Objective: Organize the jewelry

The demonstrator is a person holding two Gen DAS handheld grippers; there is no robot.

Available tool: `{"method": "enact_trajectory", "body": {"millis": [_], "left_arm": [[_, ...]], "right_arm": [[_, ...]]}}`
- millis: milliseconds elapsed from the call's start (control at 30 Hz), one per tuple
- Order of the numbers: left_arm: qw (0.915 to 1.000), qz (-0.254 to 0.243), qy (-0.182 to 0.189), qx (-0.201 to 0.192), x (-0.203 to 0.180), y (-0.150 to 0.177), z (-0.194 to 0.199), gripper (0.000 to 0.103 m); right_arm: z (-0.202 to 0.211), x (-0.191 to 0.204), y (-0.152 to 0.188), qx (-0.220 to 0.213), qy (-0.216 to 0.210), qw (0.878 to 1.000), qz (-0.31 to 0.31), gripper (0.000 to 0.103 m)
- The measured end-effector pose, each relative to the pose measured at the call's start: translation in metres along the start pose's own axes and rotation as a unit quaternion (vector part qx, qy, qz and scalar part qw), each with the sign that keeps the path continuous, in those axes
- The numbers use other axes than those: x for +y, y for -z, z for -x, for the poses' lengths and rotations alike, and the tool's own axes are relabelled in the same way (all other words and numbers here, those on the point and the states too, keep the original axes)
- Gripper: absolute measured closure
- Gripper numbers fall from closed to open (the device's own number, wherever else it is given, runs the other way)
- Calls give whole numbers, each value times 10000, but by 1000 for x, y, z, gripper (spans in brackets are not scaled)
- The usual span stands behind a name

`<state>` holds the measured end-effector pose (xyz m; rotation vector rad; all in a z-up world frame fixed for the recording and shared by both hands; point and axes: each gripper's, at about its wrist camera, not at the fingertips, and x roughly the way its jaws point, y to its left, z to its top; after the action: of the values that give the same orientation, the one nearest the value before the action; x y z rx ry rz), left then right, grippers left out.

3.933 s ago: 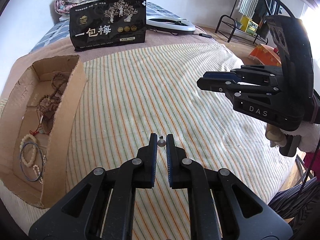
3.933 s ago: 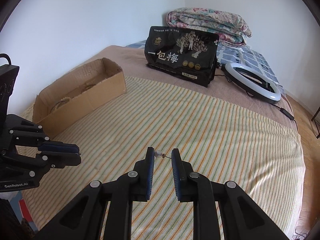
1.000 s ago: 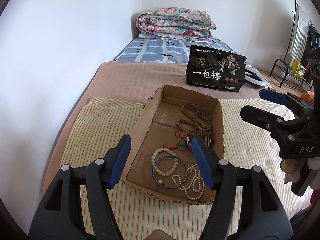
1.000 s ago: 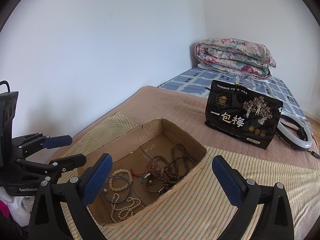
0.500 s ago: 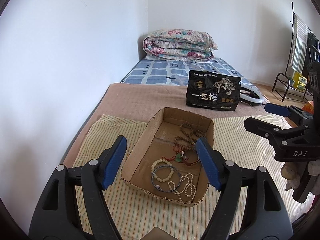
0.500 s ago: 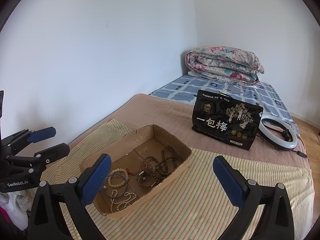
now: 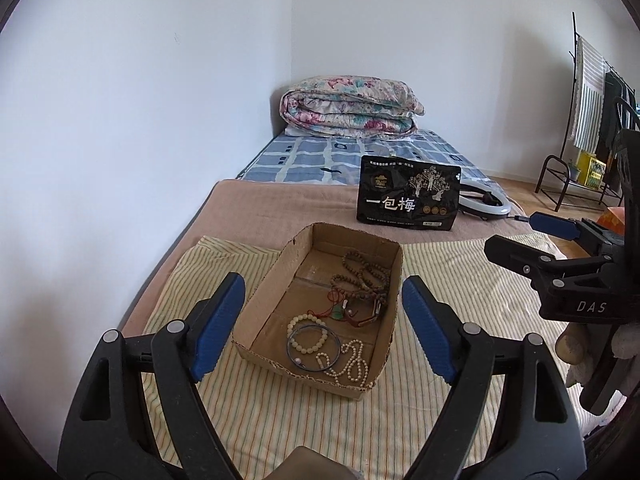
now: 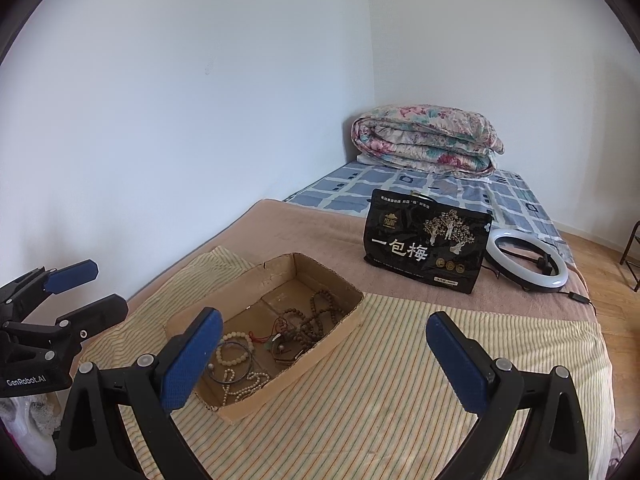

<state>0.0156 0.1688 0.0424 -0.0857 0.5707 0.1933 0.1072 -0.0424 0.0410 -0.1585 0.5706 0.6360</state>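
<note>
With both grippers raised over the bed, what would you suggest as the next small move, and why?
Probably draw both back and stop. The left gripper and right gripper stand open with nothing between their jaws, the left's having just widened; the beads and bracelets lie in the cardboard box, and no jewelry shows on the striped cloth.

Gaping, empty right tool (image 8: 320, 354) above cardboard box (image 8: 320, 350) of beaded jewelry (image 8: 308, 322).
</note>
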Motion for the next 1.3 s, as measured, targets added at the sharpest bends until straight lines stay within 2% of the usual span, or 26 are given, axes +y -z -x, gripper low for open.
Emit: {"method": "enact_trajectory", "body": {"millis": [167, 233, 433, 1300], "left_arm": [[9998, -172, 15, 36, -9, 6, 5, 18], [9998, -180, 43, 32, -11, 7, 7, 9], [9996, -199, -74, -184, -17, 6, 15, 1], [9993, -336, -152, -11, -22, 14, 10, 0]], "right_arm": [[6, -6, 8, 14, 93, 9999, -55, 0], [6, -8, 12, 56, 111, 9999, -42, 0], [8, -13, 17, 90, 186, 9998, -40, 0], [5, -14, 24, 161, 269, 9995, -100, 0]]}}
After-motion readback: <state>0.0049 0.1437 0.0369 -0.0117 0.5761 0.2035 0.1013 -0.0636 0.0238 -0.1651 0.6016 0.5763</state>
